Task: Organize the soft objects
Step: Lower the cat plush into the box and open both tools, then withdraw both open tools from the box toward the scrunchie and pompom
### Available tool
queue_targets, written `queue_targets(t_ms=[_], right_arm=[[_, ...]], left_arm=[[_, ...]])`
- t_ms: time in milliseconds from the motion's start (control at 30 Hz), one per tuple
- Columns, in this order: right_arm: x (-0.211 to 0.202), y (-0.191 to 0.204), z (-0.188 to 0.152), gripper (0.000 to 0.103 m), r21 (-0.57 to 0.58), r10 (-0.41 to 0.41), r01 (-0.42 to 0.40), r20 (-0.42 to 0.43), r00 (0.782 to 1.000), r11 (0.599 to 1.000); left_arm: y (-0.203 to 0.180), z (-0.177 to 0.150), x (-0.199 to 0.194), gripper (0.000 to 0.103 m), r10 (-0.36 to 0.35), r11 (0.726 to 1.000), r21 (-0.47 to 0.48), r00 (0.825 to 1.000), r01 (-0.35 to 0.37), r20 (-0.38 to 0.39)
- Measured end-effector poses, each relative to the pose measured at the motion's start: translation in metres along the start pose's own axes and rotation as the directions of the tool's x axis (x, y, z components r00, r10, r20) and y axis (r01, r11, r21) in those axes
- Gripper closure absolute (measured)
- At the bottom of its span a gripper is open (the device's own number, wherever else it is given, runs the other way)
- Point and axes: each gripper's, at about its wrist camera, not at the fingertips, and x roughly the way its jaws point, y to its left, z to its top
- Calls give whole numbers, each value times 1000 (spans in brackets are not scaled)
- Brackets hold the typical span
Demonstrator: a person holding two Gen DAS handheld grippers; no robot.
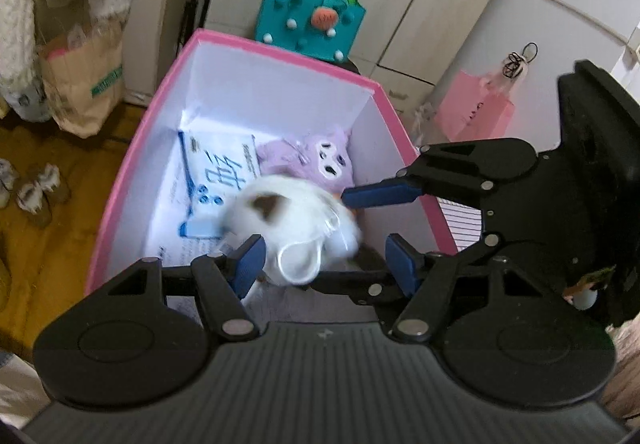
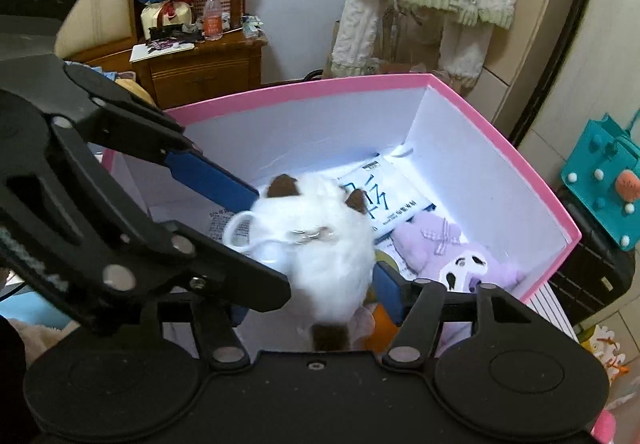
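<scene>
Item: white plush cat [image 2: 320, 240], over the pink box [image 1: 280, 52], above the purple plush [image 1: 320, 158]. Left tool [image 1: 326, 256] and right tool [image 2: 308, 300]: both apart, unclamped. Step: depositing. Next: withdraw clear.

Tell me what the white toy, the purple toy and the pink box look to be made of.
White toy: long fluffy faux fur, apparently; hairy blurred outline, brown ears.
Purple toy: short matte plush, probably; soft folds, checked fabric bow.
Pink box: seemingly stiff cardboard; thin straight walls, pink outside, smooth white inside.
</scene>
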Motion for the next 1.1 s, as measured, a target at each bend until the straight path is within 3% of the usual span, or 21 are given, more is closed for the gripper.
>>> queue_targets(t_ms=[267, 400, 733, 1100], right_arm=[[-23, 1, -16, 31, 37, -45, 43, 47, 998, 998], [-40, 0, -22, 31, 78, -53, 45, 98, 994, 996], [-75, 4, -36, 31, 161, -90, 61, 181, 979, 985], [-127, 23, -55, 31, 263, -114, 56, 214, 970, 963]], left_arm=[[3, -1, 5, 38, -94, 994, -53, 994, 91, -57], [-5, -2, -7, 38, -41, 999, -7, 999, 40, -23], [-30, -5, -47, 36, 8, 996, 90, 1000, -10, 21], [-67, -19, -85, 28, 78, 976, 200, 995, -88, 55]])
